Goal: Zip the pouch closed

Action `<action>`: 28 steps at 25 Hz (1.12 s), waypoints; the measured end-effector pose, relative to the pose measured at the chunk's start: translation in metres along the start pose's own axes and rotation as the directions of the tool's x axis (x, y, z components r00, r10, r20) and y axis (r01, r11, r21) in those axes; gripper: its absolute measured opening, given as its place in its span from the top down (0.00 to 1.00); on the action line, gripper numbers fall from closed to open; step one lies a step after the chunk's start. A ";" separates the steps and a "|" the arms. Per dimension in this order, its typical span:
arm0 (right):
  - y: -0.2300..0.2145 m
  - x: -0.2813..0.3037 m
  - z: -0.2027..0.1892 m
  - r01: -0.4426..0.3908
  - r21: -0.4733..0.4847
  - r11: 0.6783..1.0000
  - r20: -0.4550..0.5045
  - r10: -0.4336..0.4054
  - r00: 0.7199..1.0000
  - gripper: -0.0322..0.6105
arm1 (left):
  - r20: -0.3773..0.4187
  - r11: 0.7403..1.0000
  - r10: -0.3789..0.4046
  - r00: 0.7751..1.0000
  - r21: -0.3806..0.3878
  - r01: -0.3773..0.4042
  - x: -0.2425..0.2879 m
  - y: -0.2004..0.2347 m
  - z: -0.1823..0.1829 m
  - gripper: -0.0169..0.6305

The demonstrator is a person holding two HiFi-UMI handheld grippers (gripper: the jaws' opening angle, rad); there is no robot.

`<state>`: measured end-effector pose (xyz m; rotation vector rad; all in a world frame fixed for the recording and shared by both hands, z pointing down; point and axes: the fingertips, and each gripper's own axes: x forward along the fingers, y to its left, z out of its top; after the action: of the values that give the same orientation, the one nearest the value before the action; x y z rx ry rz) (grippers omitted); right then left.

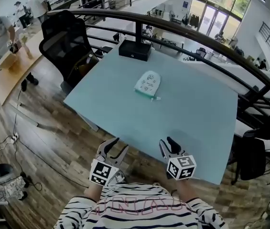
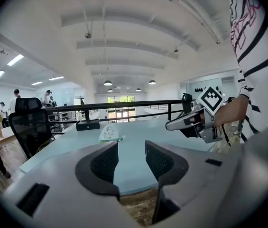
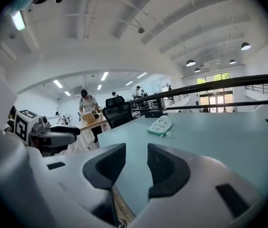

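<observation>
A small white pouch (image 1: 147, 83) with a teal zip edge lies flat near the middle of the pale blue table (image 1: 197, 123); it also shows far ahead as the pouch (image 2: 109, 133) in the left gripper view and the pouch (image 3: 161, 125) in the right gripper view. My left gripper (image 1: 115, 146) hovers at the table's near edge, jaws open and empty. My right gripper (image 1: 168, 144) is beside it, also open with nothing between its fingers. Both point toward the pouch from well short of it.
A black box (image 1: 135, 49) sits at the table's far edge by a dark railing (image 1: 182, 32). A black office chair (image 1: 68, 44) stands left of the table. People work at a wooden bench (image 1: 10, 66) far left. Cables and a bin (image 1: 3, 178) lie on the wooden floor.
</observation>
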<state>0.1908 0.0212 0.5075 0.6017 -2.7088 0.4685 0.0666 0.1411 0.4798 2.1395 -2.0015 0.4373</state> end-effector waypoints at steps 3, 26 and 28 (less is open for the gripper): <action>0.016 0.018 0.001 0.054 0.022 0.998 0.006 -0.054 0.999 0.74 | -0.009 0.999 -0.045 0.999 0.013 0.045 -0.008 0.029 -0.006 0.73; 0.003 0.102 0.008 0.249 -0.012 0.968 -0.050 -0.249 0.967 0.74 | -0.020 0.986 -0.164 0.986 -0.028 0.163 0.036 0.129 -0.036 0.73; -0.006 0.118 0.010 0.235 -0.023 0.972 -0.065 -0.236 0.969 0.74 | -0.023 0.985 -0.168 0.986 -0.031 0.167 0.051 0.133 -0.033 0.73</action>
<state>0.0899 -0.0291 0.5446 0.8747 -2.5322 0.3980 -0.0663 0.0940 0.5187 2.2492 -1.7850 0.4042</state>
